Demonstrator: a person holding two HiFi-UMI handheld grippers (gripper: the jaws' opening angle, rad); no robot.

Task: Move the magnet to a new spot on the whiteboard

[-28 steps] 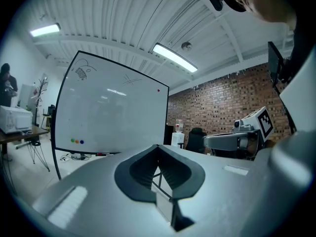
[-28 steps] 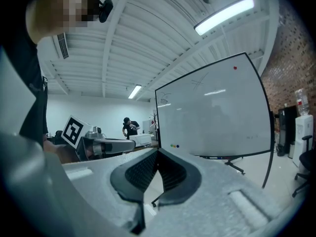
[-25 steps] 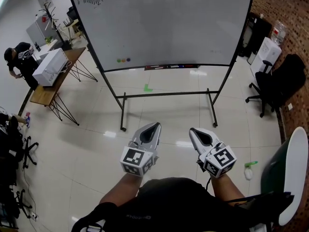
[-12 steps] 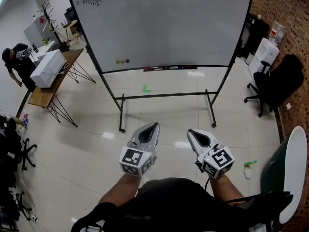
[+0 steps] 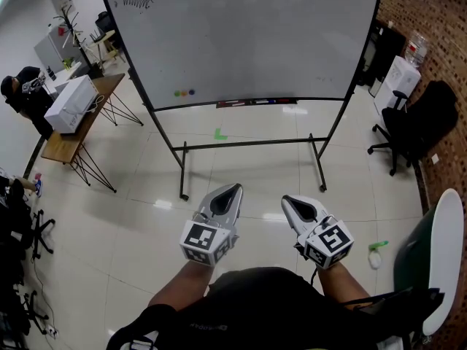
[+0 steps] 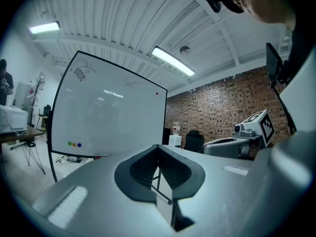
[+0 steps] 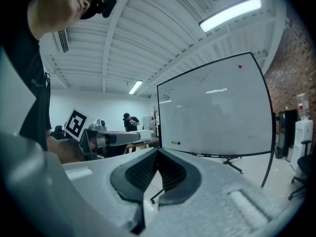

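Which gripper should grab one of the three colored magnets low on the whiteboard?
Probably the left gripper: the colored magnets sit low on the whiteboard, toward that side. The right gripper is farther across. Both are shut, empty and well back.

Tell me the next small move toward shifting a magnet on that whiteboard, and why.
Probably step closer to the whiteboard and open one gripper. The left gripper and right gripper are both shut and empty, held low over the floor well short of the board, so the three coloured magnets at its lower left look out of reach.
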